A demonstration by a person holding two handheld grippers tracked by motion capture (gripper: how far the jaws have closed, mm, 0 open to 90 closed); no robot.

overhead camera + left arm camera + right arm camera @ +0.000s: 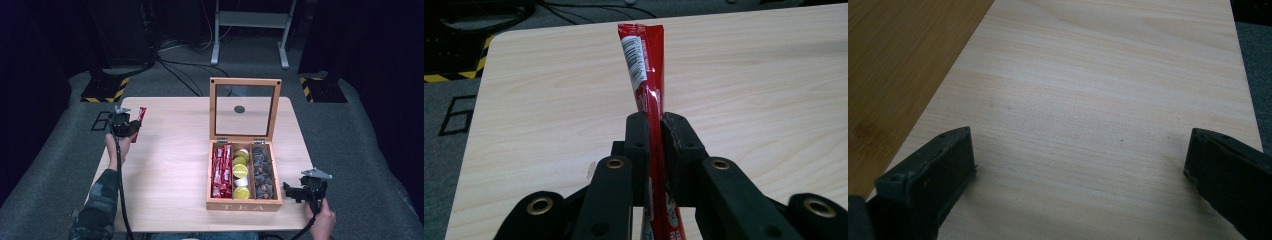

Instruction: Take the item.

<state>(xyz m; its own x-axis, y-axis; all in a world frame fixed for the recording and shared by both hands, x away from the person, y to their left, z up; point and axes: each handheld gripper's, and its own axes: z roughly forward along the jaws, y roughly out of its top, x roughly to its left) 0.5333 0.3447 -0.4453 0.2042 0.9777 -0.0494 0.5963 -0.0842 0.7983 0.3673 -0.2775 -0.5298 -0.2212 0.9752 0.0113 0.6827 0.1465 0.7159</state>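
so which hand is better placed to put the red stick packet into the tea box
Left. The left gripper is already shut on the red stick packet, over the table's far left corner. The right gripper is open beside the tea box.

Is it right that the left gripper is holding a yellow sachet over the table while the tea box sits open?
Not quite: the sachet is red, not yellow, as the left gripper view shows. The left gripper does hold it over the table, and the high view shows the tea box with its lid up.
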